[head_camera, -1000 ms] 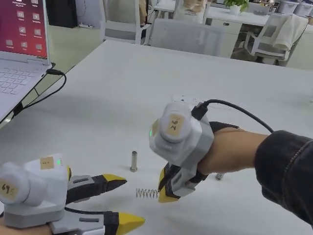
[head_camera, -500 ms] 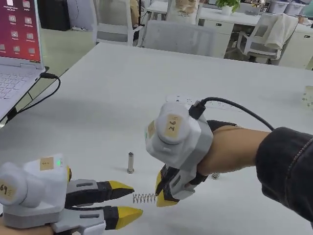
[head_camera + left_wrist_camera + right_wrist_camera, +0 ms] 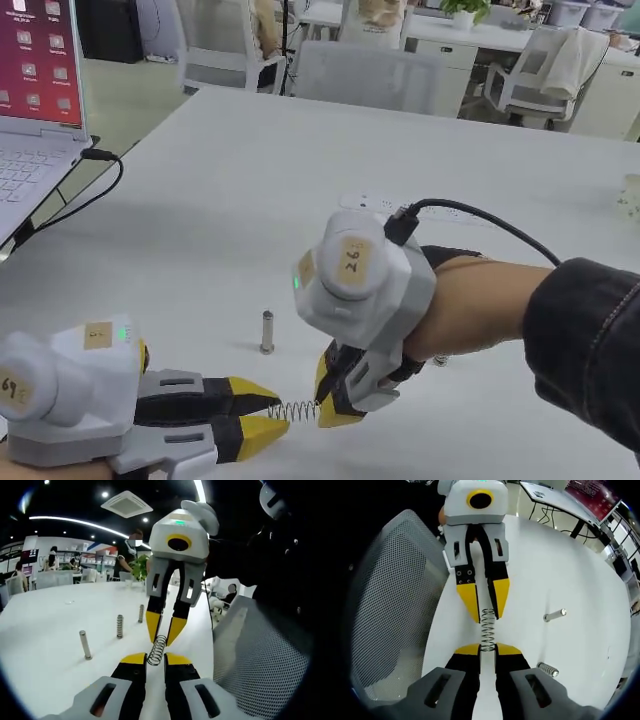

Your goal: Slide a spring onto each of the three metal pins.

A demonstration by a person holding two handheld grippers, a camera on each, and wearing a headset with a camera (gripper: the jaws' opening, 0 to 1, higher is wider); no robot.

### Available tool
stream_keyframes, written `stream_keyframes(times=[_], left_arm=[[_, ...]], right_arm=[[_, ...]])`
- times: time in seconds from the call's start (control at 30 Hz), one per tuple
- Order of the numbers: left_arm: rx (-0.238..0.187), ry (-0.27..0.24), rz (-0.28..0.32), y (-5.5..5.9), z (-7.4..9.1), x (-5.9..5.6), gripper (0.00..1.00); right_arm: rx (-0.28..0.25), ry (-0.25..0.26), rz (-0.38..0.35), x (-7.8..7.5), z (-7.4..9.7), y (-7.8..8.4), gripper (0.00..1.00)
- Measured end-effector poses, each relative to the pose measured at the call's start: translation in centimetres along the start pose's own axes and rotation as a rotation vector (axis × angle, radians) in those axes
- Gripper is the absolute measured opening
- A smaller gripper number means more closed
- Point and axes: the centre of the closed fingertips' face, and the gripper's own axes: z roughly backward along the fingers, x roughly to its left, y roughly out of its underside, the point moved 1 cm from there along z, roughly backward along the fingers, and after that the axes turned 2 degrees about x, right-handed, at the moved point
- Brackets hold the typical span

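Note:
A small steel spring [image 3: 296, 410] lies level just above the white table [image 3: 300, 180], held between both grippers. My right gripper [image 3: 322, 408] is shut on its right end, and my left gripper [image 3: 272, 410] has its yellow tips shut on the left end. In the left gripper view the spring [image 3: 158, 648] sits between my own jaws, with the right gripper [image 3: 164, 629] facing me. A bare metal pin [image 3: 267, 331] stands upright just beyond the spring. Two more pins [image 3: 119, 626] [image 3: 141, 613] carry springs.
An open laptop [image 3: 40, 110] with a black cable [image 3: 95, 190] sits at the table's far left edge. The right gripper's black cable [image 3: 480, 222] trails to the right. Office chairs [image 3: 360, 75] stand beyond the far edge.
My left gripper has moved right and narrowed its jaws from wide open onto the spring's left end. The right gripper and spring shifted slightly left.

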Motion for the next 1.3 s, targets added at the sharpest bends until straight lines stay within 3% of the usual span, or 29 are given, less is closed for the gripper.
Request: stream_keyframes(times=[0.93, 1.3], left_arm=[[0.015, 0.023, 0.02, -0.1, 0.0, -0.6, 0.02], [-0.019, 0.029, 0.028, -1.2, 0.1, -0.9, 0.02]], right_arm=[[-0.022, -0.015, -0.014, 0.3, -0.3, 0.3, 0.11], [-0.021, -0.032, -0.028, 0.6, -1.0, 0.6, 0.12]])
